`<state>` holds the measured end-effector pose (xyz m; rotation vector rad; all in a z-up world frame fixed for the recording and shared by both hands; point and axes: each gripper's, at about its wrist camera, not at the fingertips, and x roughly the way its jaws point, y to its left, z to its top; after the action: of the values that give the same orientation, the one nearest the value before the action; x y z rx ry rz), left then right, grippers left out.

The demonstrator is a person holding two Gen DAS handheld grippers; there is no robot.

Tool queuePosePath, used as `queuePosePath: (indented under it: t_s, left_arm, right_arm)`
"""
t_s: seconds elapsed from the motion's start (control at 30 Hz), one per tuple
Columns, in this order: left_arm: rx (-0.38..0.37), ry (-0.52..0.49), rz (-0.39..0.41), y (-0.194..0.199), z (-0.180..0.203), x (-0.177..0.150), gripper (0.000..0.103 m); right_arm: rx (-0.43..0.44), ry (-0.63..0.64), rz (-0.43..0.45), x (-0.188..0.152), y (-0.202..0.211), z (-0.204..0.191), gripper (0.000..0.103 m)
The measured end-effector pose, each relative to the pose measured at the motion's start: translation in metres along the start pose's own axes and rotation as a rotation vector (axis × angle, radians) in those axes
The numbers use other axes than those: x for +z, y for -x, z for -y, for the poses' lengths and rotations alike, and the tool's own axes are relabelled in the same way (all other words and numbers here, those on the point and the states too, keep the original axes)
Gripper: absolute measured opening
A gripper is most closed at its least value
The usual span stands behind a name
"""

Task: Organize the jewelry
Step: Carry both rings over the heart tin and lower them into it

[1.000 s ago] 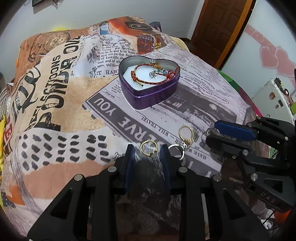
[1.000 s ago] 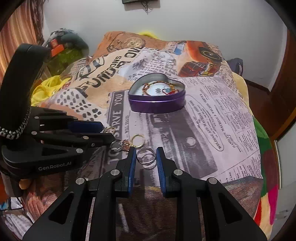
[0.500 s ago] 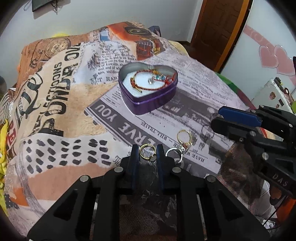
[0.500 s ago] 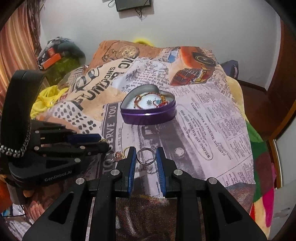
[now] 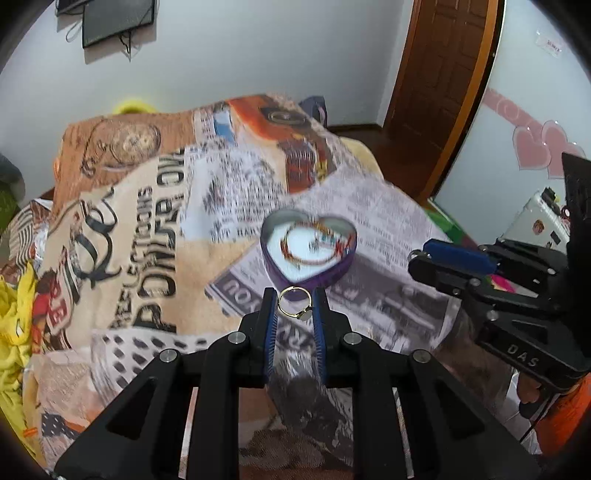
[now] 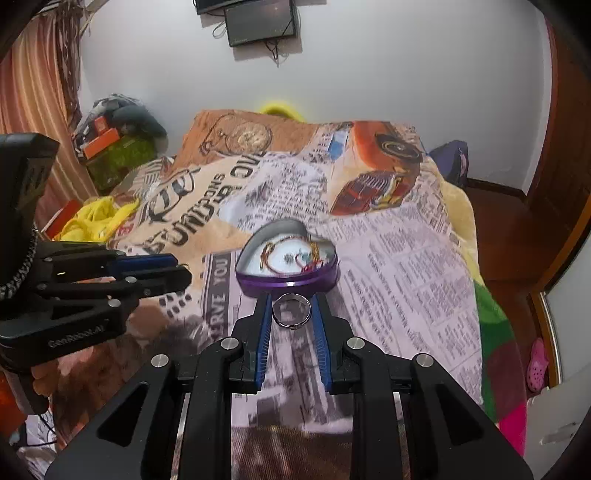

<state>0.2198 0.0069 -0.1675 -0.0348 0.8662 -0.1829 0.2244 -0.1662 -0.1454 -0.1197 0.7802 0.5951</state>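
My left gripper (image 5: 294, 303) is shut on a gold ring (image 5: 295, 304) and holds it in the air, short of the purple heart-shaped tin (image 5: 334, 271). My right gripper (image 6: 291, 309) is shut on a silver ring (image 6: 291, 312), lifted just in front of the same tin (image 6: 288, 282). The tin stands open on the printed blanket and holds a red and gold beaded bracelet (image 5: 295, 254) on a white lining. The right gripper shows at the right of the left wrist view (image 5: 436, 256); the left gripper shows at the left of the right wrist view (image 6: 162, 269).
The bed is covered by a newspaper-print blanket (image 6: 406, 258). Yellow cloth (image 6: 96, 221) lies at its left edge. A brown door (image 5: 443, 74) and a wall with pink hearts (image 5: 543, 147) stand to the right. A dark screen (image 6: 260, 20) hangs on the far wall.
Both grippers have risen from the blanket with their rings and moved toward the heart tin. The left gripper closed on the gold ring a second ago. The other rings on the blanket are out of view.
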Motion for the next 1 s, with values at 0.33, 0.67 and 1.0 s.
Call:
queuePosePath:
  t_s: [0.33,0.67,1.0]
  left_arm:
    - [-0.010,0.004,0.060,0.002,-0.005,0.025,0.018]
    - [-0.025,-0.006,0.041,-0.023,-0.009,0.037,0.018]
    - [-0.068,0.018,-0.048,-0.065,-0.020,0.046,0.018]
  right_arm:
    - [-0.002,-0.002,0.058,0.024,-0.001,0.005,0.020]
    - [0.023,0.001,0.034,0.033,-0.030,0.006,0.020]
    - [0.036,0.002,-0.049,0.033,-0.066,0.012,0.020]
